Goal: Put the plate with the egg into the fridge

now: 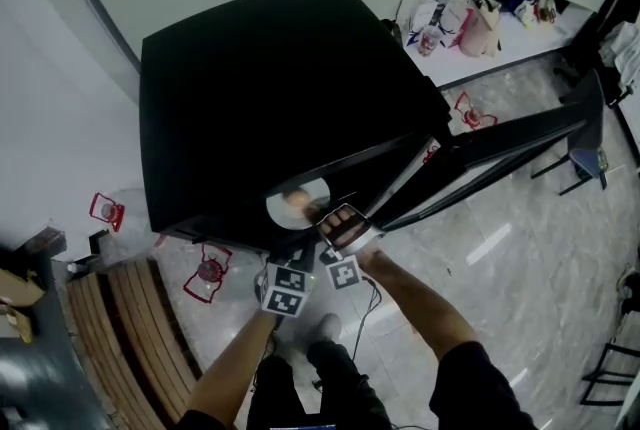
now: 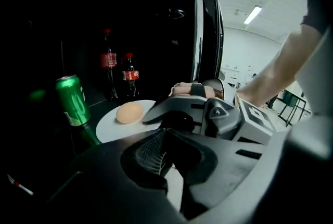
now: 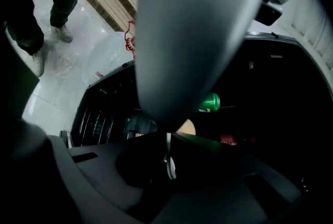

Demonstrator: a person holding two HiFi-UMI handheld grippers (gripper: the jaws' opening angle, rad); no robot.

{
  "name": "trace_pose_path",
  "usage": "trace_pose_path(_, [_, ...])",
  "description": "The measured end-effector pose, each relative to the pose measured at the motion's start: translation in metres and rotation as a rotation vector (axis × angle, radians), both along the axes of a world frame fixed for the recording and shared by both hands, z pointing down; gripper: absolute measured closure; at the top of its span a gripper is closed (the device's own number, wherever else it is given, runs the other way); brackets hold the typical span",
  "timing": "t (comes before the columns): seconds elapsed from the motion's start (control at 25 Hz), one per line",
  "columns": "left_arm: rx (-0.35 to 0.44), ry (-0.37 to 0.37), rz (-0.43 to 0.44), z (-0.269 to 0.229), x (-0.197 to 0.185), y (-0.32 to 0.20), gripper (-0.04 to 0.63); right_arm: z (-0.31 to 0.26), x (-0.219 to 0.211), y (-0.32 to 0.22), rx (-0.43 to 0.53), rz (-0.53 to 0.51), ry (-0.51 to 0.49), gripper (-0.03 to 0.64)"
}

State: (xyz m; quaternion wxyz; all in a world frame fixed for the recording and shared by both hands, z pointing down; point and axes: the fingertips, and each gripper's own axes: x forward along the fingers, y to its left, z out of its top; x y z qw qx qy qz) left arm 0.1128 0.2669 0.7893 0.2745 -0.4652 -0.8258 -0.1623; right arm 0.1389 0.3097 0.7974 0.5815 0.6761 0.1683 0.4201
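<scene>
left hand-held gripper: clamped on plate rim | right hand-held gripper: clamped on same rim | plate: 1, inside open fridge, beside green can | egg: 1, on plate | green can: 1 | cola bottles: 2, behind plate

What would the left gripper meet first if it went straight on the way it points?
Likely the two cola bottles at the fridge's back; the plate the left gripper grips leads. The green can stands just left of that line; depth unclear.
</scene>
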Motion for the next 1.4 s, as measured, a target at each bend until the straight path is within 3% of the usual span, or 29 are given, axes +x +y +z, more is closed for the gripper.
trace_pose_path(0.28, [0.024, 0.015, -0.048, 0.018, 0.0, 0.018, 0.586, 0.005, 0.006, 0.003, 0.052, -0.021, 0.017, 0.588])
trace_pose_path(0.44, [0.006, 0.045, -0.047, 0.014, -0.001, 0.028, 0.586, 0.003, 0.001, 0.01, 0.053, 0.013, 0.031, 0.578])
trace_pose_path(0.72, [0.066, 0.085, -0.136, 0.03, 0.018, 0.038, 0.586, 0.004, -0.016, 0.002, 0.089, 0.061, 0.042, 0.561])
trace_pose_path(0.92, [0.053, 0.096, -0.178, 0.023, 0.027, 0.05, 0.586, -0.007, -0.032, -0.005, 0.128, 0.109, 0.088, 0.561])
trace_pose_path(1.12, [-0.024, 0.025, -0.155, -0.026, 0.01, 0.04, 0.586, -0.055, -0.061, -0.021, 0.26, 0.259, 0.374, 0.563])
trace_pose_path(1.28, [-0.11, -0.04, -0.109, -0.091, -0.013, 0.012, 0.586, -0.119, -0.09, -0.047, 0.426, 0.425, 0.71, 0.604])
trace_pose_path(1.4, [-0.189, -0.088, -0.025, -0.145, -0.036, -0.012, 0.586, -0.161, -0.128, -0.059, 0.491, 0.597, 0.968, 0.609])
